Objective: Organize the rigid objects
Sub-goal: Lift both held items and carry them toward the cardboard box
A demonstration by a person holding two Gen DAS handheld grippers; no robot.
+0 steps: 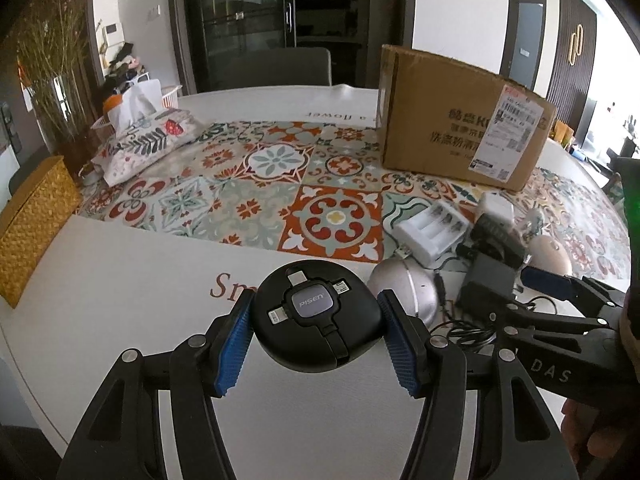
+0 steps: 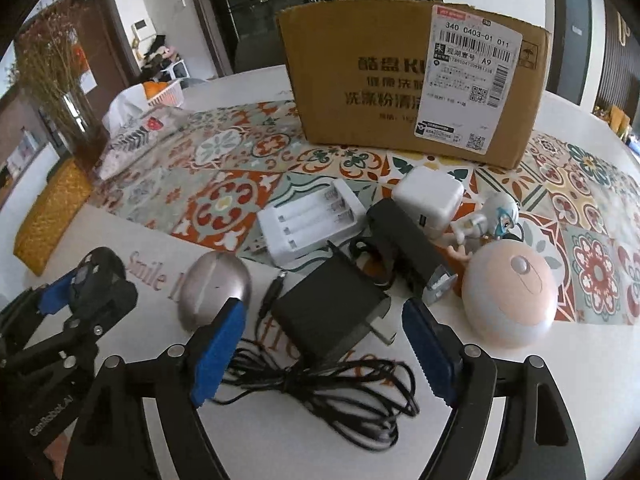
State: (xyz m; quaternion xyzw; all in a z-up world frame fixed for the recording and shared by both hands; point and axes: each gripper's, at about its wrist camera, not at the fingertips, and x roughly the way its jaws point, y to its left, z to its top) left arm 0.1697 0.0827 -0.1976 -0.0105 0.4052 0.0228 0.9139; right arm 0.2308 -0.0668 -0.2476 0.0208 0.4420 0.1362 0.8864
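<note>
My left gripper (image 1: 316, 332) is shut on a round black PISEN cable reel (image 1: 316, 316) and holds it above the white table; it also shows at the left of the right wrist view (image 2: 86, 280). My right gripper (image 2: 324, 344) is open, its blue pads either side of a black power adapter (image 2: 332, 312) with a tangled black cord (image 2: 320, 392). Nearby lie a silver mouse (image 2: 214, 290), a white battery charger (image 2: 308, 220), a white plug cube (image 2: 428, 196), a black device (image 2: 404, 248), a pink mouse (image 2: 510, 300) and a small figurine (image 2: 488, 216).
A cardboard box (image 2: 400, 80) stands at the back on the patterned tablecloth (image 1: 256, 184). A floral tissue pouch (image 1: 148, 140), a white basket (image 1: 168, 94) and a woven yellow box (image 1: 32, 224) sit at the left, by a vase of dried branches (image 1: 52, 60).
</note>
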